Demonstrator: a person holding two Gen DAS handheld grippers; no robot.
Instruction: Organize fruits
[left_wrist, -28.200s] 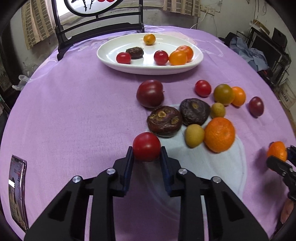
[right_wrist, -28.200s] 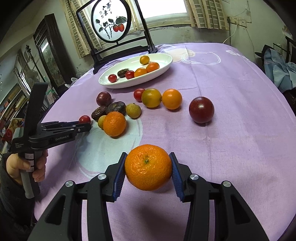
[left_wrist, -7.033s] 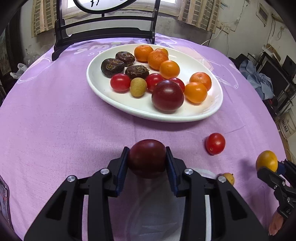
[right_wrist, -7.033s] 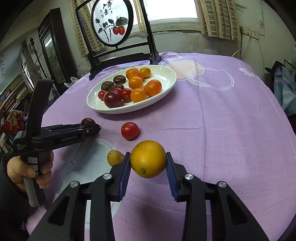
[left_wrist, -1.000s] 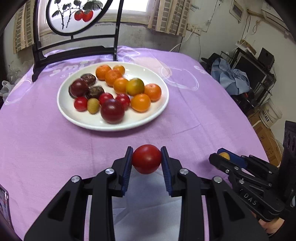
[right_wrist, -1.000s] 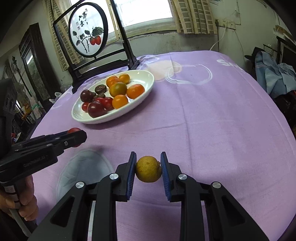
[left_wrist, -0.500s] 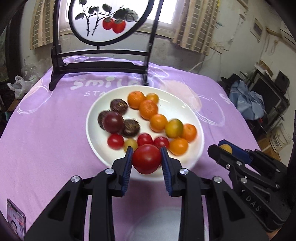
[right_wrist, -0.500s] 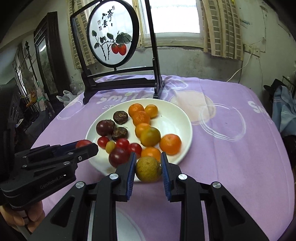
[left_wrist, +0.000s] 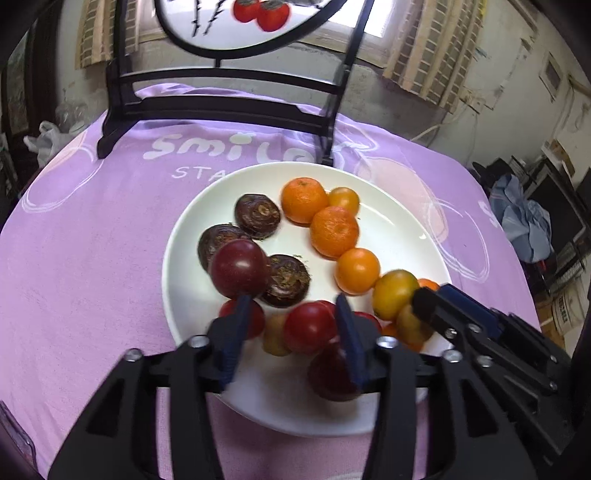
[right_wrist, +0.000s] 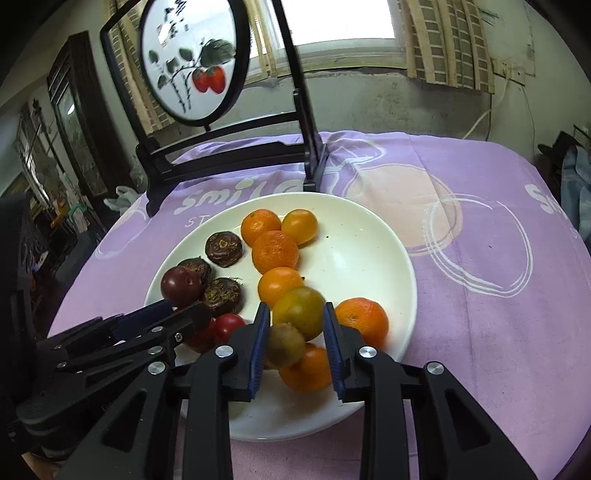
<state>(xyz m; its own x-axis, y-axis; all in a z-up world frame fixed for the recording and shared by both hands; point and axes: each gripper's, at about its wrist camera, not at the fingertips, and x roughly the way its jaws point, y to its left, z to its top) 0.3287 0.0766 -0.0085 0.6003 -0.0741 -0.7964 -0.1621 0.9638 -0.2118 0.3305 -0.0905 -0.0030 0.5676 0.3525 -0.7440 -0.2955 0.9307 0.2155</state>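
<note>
A white plate (left_wrist: 402, 236) on the purple tablecloth holds several oranges, dark chestnuts, plums and tomatoes. My left gripper (left_wrist: 291, 332) is open over the plate's near rim. A red tomato (left_wrist: 308, 332) sits loose between its jaws, nearer the right one. My right gripper (right_wrist: 295, 339) is open beside it, over the same rim. A small yellow-green fruit (right_wrist: 285, 344) lies loose between its jaws, above an orange (right_wrist: 308, 369). The plate also shows in the right wrist view (right_wrist: 365, 254).
A black wooden stand with a round painted screen (right_wrist: 192, 62) stands just behind the plate. The purple cloth (left_wrist: 74, 240) covers the round table. Clothes and clutter (left_wrist: 524, 225) lie off the table to the right.
Both grippers moved forward over the plate and opened. The tomato and the yellow-green fruit have come free of the jaws and are dropping among the fruit.
</note>
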